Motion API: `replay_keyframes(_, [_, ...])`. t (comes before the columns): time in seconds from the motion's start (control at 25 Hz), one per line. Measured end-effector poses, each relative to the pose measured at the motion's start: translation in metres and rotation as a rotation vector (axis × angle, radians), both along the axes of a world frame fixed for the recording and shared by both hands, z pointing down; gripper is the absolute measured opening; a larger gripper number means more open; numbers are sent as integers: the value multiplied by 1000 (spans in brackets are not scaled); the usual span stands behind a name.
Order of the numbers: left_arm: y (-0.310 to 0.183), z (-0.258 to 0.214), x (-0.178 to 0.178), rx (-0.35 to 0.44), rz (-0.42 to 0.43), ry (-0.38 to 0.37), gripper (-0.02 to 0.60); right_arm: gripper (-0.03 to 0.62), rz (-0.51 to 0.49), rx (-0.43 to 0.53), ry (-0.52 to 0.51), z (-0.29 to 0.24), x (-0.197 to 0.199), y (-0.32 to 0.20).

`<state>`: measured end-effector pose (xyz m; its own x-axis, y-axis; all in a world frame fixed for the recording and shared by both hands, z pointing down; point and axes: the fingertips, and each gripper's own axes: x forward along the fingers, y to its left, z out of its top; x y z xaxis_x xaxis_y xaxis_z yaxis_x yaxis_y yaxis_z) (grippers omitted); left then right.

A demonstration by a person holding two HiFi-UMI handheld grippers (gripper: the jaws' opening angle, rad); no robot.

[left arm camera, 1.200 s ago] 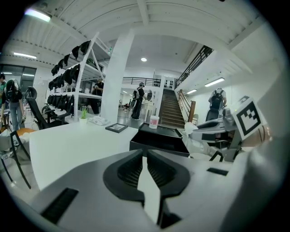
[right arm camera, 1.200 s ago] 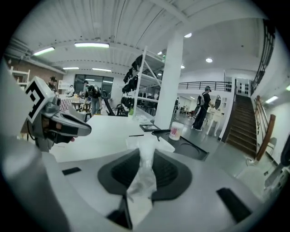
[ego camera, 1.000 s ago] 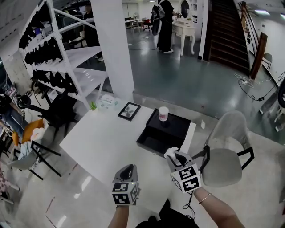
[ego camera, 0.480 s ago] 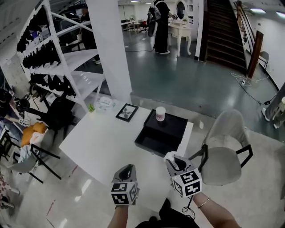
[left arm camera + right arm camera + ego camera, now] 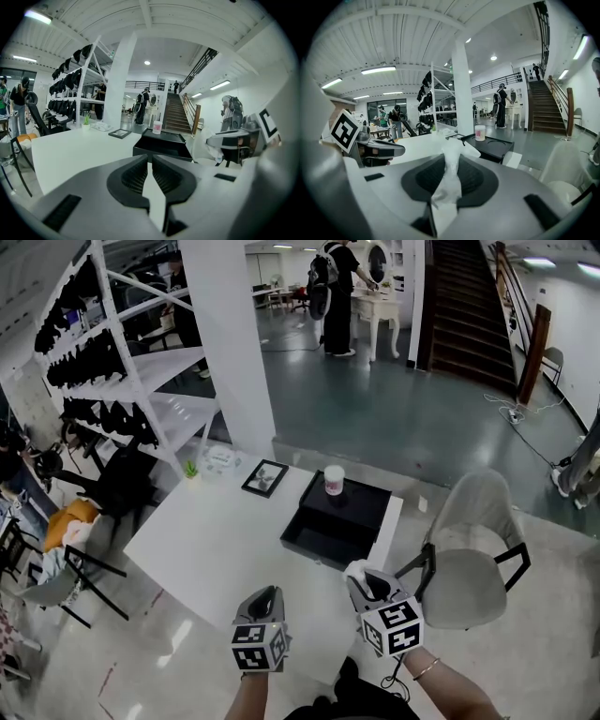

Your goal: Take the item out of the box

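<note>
Left claw (image 5: 266,594): clenched, empty, at the near edge of the white tabletop (image 5: 216,531). Black box (image 5: 323,538): open, on the tabletop's right part, with a pink-labelled cup (image 5: 334,481) on its far half. Right claw (image 5: 364,576): clamped on a white crinkled item (image 5: 353,567), outside the box and near its front corner.

Both forearms reach forward from the bottom of the head view. The left forearm (image 5: 251,695) runs straight ahead and the right forearm (image 5: 455,688) angles in from the side, each carrying a tool tipped a little downward, the two side by side and apart. The left tool (image 5: 266,593) has its jaws drawn in to a thin slit with nothing between them. The right tool (image 5: 362,576) has its jaws clamped on a white crumpled sheet (image 5: 451,168) that sticks out past the tips.
</note>
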<state>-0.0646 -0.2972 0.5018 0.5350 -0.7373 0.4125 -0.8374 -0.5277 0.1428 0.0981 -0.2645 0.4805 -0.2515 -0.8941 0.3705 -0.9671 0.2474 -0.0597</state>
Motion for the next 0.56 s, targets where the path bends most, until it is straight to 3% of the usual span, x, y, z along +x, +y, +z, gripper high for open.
replay_keyframes(0.56, [-1,2,8,5,-19,5,28,80,11,4,-31,2,12,2])
